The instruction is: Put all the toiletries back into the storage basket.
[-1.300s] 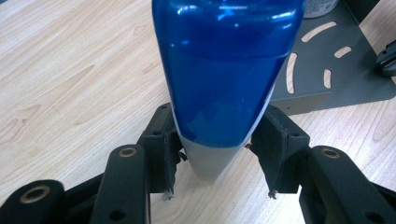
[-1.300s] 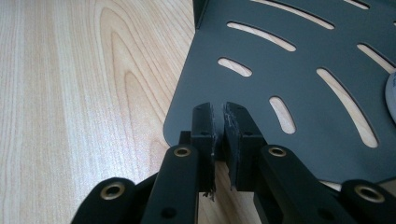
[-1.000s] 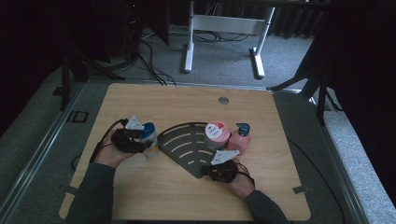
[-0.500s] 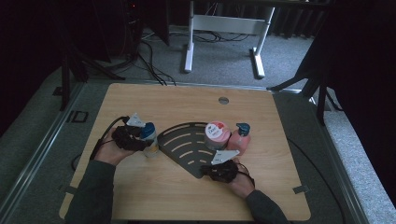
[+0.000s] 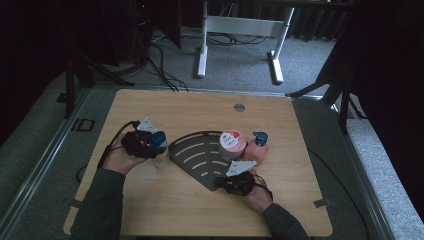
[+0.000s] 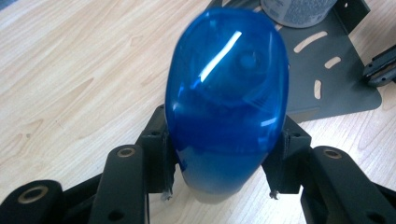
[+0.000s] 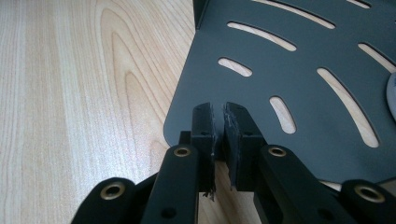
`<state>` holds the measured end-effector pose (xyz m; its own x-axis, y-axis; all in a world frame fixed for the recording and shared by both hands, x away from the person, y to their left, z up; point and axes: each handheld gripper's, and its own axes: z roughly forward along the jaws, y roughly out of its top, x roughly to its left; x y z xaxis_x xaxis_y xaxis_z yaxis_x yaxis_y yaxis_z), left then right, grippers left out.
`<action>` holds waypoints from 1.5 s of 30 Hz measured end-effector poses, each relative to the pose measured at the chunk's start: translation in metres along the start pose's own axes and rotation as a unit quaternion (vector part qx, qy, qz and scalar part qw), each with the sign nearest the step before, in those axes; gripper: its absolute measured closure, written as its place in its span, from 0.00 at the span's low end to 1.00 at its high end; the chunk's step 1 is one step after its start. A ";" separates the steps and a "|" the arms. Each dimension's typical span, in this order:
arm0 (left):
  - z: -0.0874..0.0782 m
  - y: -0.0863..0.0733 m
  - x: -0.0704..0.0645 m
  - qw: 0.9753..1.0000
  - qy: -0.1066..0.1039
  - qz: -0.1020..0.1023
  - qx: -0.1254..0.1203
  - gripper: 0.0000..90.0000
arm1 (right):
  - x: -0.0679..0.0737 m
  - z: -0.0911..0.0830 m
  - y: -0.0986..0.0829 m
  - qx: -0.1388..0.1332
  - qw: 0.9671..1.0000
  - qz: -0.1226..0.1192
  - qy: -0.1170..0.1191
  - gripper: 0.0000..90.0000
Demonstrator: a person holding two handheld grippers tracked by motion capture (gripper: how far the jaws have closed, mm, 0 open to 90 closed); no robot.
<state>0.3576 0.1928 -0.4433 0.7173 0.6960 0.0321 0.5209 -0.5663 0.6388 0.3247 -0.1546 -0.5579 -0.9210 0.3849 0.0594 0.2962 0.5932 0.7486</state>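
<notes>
The left gripper (image 6: 219, 186) clamps the blue-capped bottle (image 6: 226, 98) between its jaws. The right gripper (image 7: 219, 126) pinches the slotted rack (image 7: 299, 70) corner, jaws closed. Next, likely carrying the bottle onto the rack.

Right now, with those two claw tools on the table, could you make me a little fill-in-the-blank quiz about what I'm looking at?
1. The left gripper is clamped on a bottle whose cap is ____.
2. The right gripper pinches the corner of the dark slotted ____.
3. The pink pump bottle stands just to the right of the pink-lidded ____.
4. Everything rests on a ____ table.

Missing words: blue; tray; jar; wooden
</notes>
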 end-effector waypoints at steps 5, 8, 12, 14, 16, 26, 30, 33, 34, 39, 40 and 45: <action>0.000 0.005 0.000 1.000 0.000 0.001 -0.003 0.57 | 0.000 0.000 0.000 0.000 1.000 0.000 0.000 0.92; 0.001 0.007 0.000 1.000 0.000 0.003 -0.001 0.57 | 0.000 0.000 0.000 0.000 1.000 0.000 0.000 0.92; 0.004 0.009 0.000 1.000 -0.003 0.001 0.006 0.57 | 0.000 0.000 0.000 0.000 1.000 0.000 0.000 0.92; 0.007 0.010 0.001 1.000 -0.004 0.001 0.010 0.57 | 0.000 0.000 0.000 0.000 1.000 0.000 0.000 0.92; 0.008 0.011 0.001 1.000 -0.005 0.002 0.017 0.57 | 0.000 0.000 0.000 0.000 1.000 0.000 0.000 0.92; 0.016 0.014 0.002 0.999 -0.009 0.005 0.034 0.56 | 0.000 0.000 0.000 0.000 1.000 -0.001 0.000 0.92; 0.019 0.015 0.003 0.999 -0.011 0.005 0.040 0.56 | 0.000 0.000 0.000 0.000 1.000 0.000 0.001 0.92; 0.021 0.015 0.003 0.999 -0.012 0.007 0.043 0.56 | 0.000 0.000 0.000 0.001 1.000 0.000 0.001 0.92; 0.022 0.015 0.003 0.999 -0.013 0.007 0.045 0.56 | 0.000 0.000 0.000 0.001 1.000 -0.001 0.001 0.92; 0.024 0.016 0.004 0.999 -0.015 0.008 0.050 0.56 | 0.000 0.000 0.000 0.001 1.000 -0.001 0.000 0.92; 0.024 0.016 0.004 0.998 -0.016 0.008 0.052 0.56 | 0.000 0.000 0.000 0.001 1.000 -0.001 0.000 0.92; 0.026 0.018 0.004 0.998 -0.017 0.010 0.060 0.56 | 0.000 0.000 0.000 0.000 1.000 -0.001 0.001 0.92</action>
<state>0.3818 0.1741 -0.4519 0.7419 0.6704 0.0166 0.5571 -0.6299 0.5411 0.3248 -0.1546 -0.5578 -0.9217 0.3834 0.0595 0.2955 0.5942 0.7481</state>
